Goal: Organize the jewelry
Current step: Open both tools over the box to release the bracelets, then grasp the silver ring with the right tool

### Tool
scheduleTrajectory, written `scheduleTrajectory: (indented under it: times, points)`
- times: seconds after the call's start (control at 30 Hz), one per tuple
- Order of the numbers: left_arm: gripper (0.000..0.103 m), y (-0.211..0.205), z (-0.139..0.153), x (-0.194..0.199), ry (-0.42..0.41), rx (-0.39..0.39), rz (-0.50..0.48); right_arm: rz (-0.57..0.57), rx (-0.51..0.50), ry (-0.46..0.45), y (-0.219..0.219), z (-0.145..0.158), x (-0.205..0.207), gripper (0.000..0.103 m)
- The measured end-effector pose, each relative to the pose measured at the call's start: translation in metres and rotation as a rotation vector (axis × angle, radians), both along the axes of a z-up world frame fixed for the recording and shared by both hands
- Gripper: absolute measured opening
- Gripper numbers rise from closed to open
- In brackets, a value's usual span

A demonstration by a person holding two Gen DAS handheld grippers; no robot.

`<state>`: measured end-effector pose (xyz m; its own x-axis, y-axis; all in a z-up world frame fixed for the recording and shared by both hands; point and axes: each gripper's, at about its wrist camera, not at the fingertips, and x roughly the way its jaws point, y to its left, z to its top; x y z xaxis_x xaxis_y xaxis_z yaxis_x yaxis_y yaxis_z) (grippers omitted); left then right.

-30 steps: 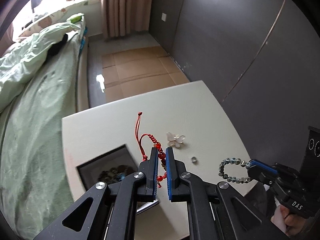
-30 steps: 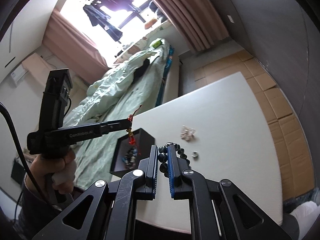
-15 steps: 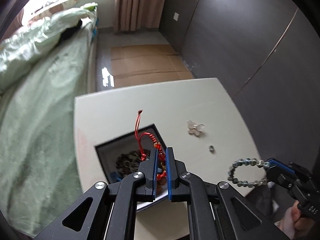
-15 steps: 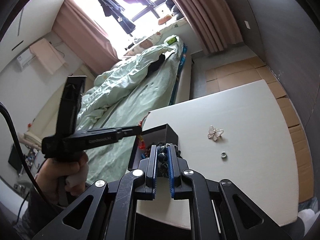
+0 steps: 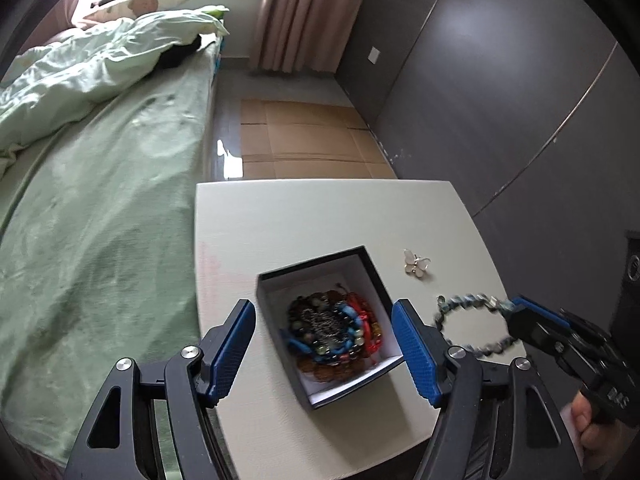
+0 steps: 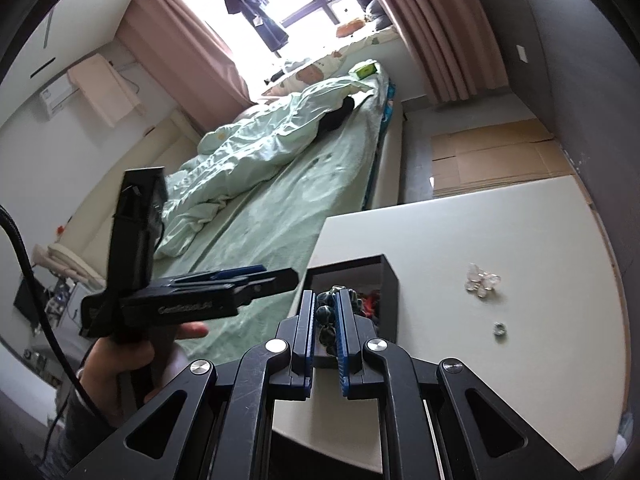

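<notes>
A black box (image 5: 316, 261) with a white lining stands on the white table (image 5: 320, 208) and holds several bracelets. On top of that pile lies the red cord bracelet (image 5: 360, 312). My left gripper (image 5: 324, 336) hovers over the box, its jaws opening and nothing between them. To its right my right gripper (image 5: 516, 314) is shut on a grey bead bracelet (image 5: 468, 320), whose loop hangs just right of the box. In the right wrist view those beads (image 6: 325, 315) sit between the shut pads of the right gripper (image 6: 323, 294), in front of the box (image 6: 390, 280). The left gripper (image 6: 276, 276) is at the box's left.
A butterfly brooch (image 5: 416, 266) (image 6: 482, 280) and a small ring (image 6: 499, 329) lie on the table right of the box. A bed with green bedding (image 5: 100, 200) runs along the table's left edge. A dark wall (image 5: 520, 100) closes the right side.
My left gripper moved over the box and opened, and the red cord bracelet dropped from it into the box. The right gripper carried the bead bracelet closer to the box.
</notes>
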<state>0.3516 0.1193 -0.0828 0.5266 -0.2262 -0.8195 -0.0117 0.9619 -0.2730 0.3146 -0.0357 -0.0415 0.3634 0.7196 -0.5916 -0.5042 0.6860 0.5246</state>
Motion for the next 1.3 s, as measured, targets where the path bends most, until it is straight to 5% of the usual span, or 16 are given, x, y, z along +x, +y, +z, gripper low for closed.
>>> scheduleTrajectory:
  times: [0.4, 0.43, 0.5, 0.57, 0.93, 1.3]
  points:
    - [0.072, 0.025, 0.003, -0.011, -0.002, -0.018, 0.025, 0.037, -0.148, 0.007, 0.060, -0.016, 0.035, 0.012]
    - [0.072, 0.025, 0.003, -0.010, -0.001, -0.021, 0.025, 0.042, -0.157, 0.022, 0.061, -0.018, 0.037, 0.015]
    - [0.072, 0.024, 0.002, -0.009, -0.001, -0.026, 0.021, 0.053, -0.143, 0.066, 0.059, -0.024, 0.041, 0.048]
    - [0.072, 0.021, 0.000, -0.006, 0.002, -0.026, 0.011, 0.019, -0.129, 0.041, 0.048, -0.020, 0.039, 0.059]
    - [0.072, -0.022, -0.005, 0.013, 0.006, -0.024, -0.061, -0.109, -0.084, 0.121, -0.037, -0.038, 0.032, 0.059]
    - [0.072, -0.065, -0.004, 0.031, 0.008, 0.002, -0.102, -0.075, -0.202, 0.120, -0.061, -0.070, 0.038, 0.059]
